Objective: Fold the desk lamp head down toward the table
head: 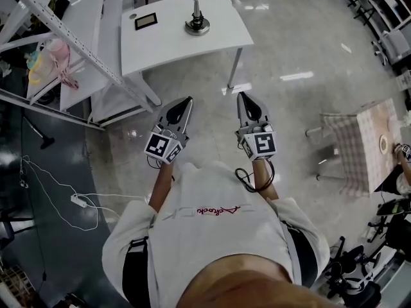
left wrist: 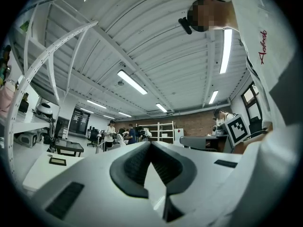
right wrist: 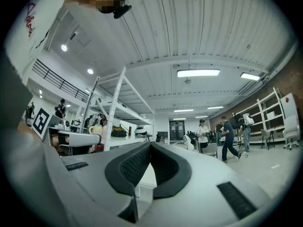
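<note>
Desk lamp (head: pixel 199 11) is noted on the white table (head: pixel 167 40), base around the middle of the top, neck arched toward the far right corner, head raised. The fold is judged not yet begun. A small dark framed panel (head: pixel 146 21) lies nearer the table's left edge.

Left gripper (head: pixel 186 101) and right gripper (head: pixel 245 98) are carried side by side in front of the person, well apart from the table, aimed toward it. Jaws of both are seen pressed together with nothing between them. Shut, empty jaws are judged a carrying posture for the approach. An opening is expected before the lamp head is taken.
</note>
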Demonstrator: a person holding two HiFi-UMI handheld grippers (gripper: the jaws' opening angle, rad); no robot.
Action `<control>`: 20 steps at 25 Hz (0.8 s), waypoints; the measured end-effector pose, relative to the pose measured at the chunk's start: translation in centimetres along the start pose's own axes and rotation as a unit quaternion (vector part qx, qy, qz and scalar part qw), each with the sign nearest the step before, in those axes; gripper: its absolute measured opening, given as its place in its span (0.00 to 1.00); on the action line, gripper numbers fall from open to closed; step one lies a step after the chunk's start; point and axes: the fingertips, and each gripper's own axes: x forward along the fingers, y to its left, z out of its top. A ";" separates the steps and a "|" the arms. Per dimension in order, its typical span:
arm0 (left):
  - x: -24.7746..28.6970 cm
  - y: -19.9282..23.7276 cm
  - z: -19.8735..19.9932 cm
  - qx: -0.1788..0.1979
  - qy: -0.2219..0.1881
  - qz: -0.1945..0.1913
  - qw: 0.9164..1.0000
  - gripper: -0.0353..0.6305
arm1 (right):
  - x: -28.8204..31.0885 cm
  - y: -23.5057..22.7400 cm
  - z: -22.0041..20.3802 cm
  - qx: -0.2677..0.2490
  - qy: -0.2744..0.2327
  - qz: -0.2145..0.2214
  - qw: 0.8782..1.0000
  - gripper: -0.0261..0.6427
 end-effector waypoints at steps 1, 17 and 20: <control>0.5 -0.2 -0.2 0.001 0.000 0.000 1.000 0.05 | 0.0 -0.5 0.1 0.009 -0.007 0.004 1.000 0.07; 4.5 -0.7 -2.5 -0.006 0.011 0.009 1.000 0.05 | 1.1 -4.3 -1.6 0.016 0.000 0.018 1.000 0.07; 5.4 0.2 -2.9 -0.009 0.014 0.005 1.000 0.05 | 2.1 -4.9 -2.0 0.014 0.006 0.012 1.000 0.07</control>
